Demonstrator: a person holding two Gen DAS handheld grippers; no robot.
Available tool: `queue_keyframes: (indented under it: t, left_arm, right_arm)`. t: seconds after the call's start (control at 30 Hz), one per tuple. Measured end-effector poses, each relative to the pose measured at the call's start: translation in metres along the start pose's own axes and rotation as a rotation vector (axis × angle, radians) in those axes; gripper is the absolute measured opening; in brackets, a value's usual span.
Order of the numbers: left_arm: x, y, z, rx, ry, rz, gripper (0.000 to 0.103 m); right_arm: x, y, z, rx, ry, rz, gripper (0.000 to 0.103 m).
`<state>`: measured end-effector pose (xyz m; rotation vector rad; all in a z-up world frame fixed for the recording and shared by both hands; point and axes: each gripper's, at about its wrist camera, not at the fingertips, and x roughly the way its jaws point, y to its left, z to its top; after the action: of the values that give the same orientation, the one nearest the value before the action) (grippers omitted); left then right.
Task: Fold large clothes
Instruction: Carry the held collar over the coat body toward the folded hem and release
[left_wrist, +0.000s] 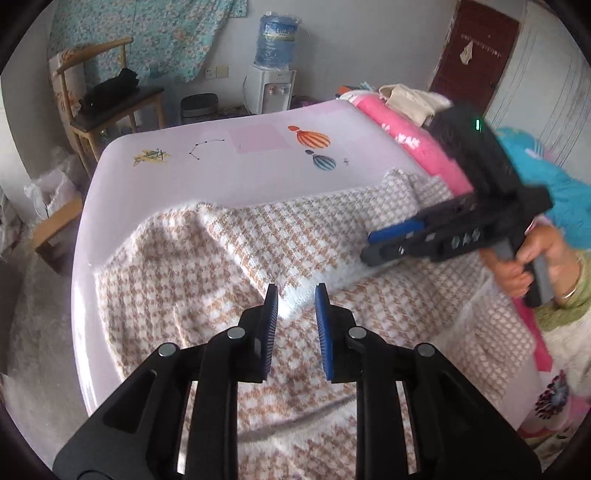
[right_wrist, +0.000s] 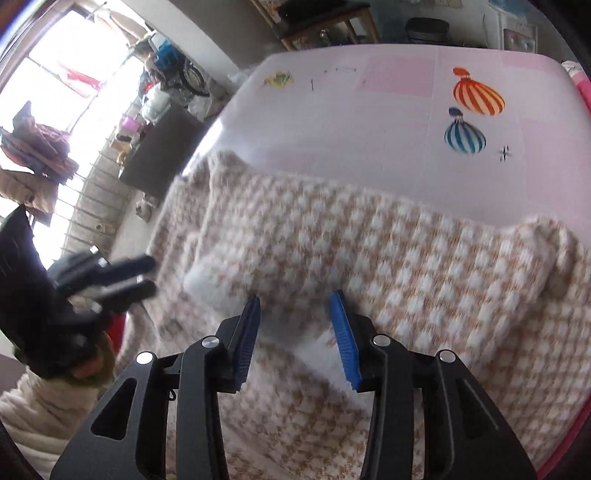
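A large tan-and-white houndstooth knit sweater (left_wrist: 221, 258) (right_wrist: 406, 258) lies partly folded on a pale pink sheet (left_wrist: 258, 162) (right_wrist: 369, 122) printed with hot-air balloons. My left gripper (left_wrist: 296, 293) hovers over a white folded edge near the sweater's middle, its blue pads a little apart with nothing pinched between them. It also shows blurred at the left of the right wrist view (right_wrist: 149, 275). My right gripper (right_wrist: 295, 299) stands open above the knit with no cloth between its pads. In the left wrist view the right gripper (left_wrist: 369, 245) is low over the sweater's right side, held by a person's hand (left_wrist: 524, 258).
A pink towel (left_wrist: 399, 136) with cream clothes on it lies along the sheet's right side. Beyond the far edge are a wooden chair (left_wrist: 110, 103) and a water dispenser (left_wrist: 271, 81). A bright window (right_wrist: 74, 74) and clutter are at the left.
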<state>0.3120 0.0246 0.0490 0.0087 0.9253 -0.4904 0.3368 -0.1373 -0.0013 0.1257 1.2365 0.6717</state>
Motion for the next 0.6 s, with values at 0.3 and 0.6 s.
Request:
queue_keyframes:
  t: [0.3, 0.6]
  left_arm:
    - [0.064, -0.011, 0.067, -0.054, 0.005, -0.041, 0.02]
    - [0.131, -0.012, 0.06, 0.033, 0.119, 0.073, 0.02]
  right_arm:
    - [-0.001, 0.015, -0.001, -0.022, -0.03, -0.053, 0.04]
    - [-0.013, -0.033, 0.024, 0.041, -0.1, -0.26, 0.04]
